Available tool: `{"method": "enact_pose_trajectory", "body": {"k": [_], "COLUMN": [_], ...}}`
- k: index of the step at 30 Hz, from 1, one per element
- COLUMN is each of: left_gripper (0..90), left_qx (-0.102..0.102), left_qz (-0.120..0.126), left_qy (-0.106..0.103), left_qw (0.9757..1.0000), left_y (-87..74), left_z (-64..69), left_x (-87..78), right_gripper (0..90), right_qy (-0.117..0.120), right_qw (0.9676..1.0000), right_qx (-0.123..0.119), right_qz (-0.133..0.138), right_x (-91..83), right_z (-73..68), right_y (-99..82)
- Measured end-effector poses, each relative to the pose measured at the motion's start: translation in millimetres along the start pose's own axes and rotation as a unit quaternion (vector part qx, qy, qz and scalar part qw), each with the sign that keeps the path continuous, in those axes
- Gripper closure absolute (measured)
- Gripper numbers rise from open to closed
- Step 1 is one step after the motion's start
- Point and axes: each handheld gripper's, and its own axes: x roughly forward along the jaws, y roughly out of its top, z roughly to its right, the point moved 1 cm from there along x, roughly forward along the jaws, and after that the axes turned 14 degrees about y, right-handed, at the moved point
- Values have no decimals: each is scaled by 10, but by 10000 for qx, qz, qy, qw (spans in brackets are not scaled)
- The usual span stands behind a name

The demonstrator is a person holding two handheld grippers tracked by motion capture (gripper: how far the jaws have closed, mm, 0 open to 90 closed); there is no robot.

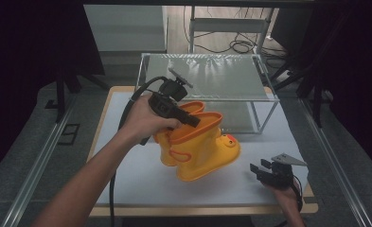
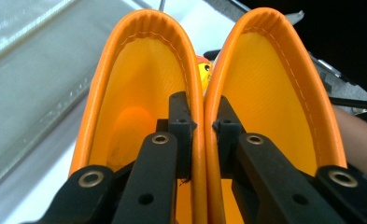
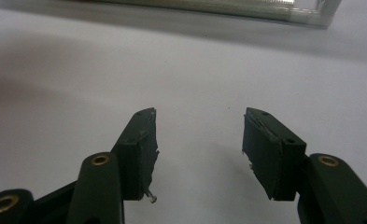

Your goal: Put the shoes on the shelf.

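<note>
Got my left gripper (image 1: 189, 118) pinching the two touching cuffs of the yellow rubber duck-face boots (image 1: 200, 149) together, tilted just off the white table (image 1: 141, 182) — keep that squeeze even, right gripper (image 1: 264, 171) spread and idle.

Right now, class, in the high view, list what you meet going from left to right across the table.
Left claw, clamped on the two boots' inner rims → pair of yellow rubber boots → right claw, open above the white table cover.
</note>
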Motion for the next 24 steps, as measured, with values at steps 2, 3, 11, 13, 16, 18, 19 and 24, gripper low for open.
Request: {"method": "enact_pose_trajectory", "body": {"k": [2, 3, 11, 13, 16, 18, 19, 24], "left_gripper": [819, 819, 819, 819, 819, 819, 819, 820], "left_qx": [48, 42, 66, 101, 57, 57, -16, -159], "left_qz": [21, 55, 253, 288, 402, 415, 456, 402], "left_qy": [-24, -57, -116, -104, -125, -144, -163, -20], "left_qw": [10000, 10000, 9996, 9995, 9991, 9990, 9988, 9991], "left_y": [59, 128, 429, 463, 601, 628, 654, 867], "left_z": [8, 24, 80, 91, 90, 77, 73, 26], "left_x": [-31, -65, -239, -264, -364, -385, -399, -432], "right_gripper": [444, 444, 443, 443, 442, 442, 442, 442], "right_qy": [-5, -10, -7, -2, -3, 1, 1, -1], "right_qw": [10000, 10000, 10000, 10000, 10000, 10000, 10000, 10000], "right_qx": [13, 25, 18, 26, 57, 75, 84, 70], "right_qz": [13, 16, 29, 28, 52, 58, 48, 52], "right_x": [-5, -7, -6, -7, -23, -28, -31, -22], "right_z": [4, 7, 21, 23, 31, 32, 30, 33], "right_y": [3, 3, -3, -2, 3, 2, 0, -3]}}
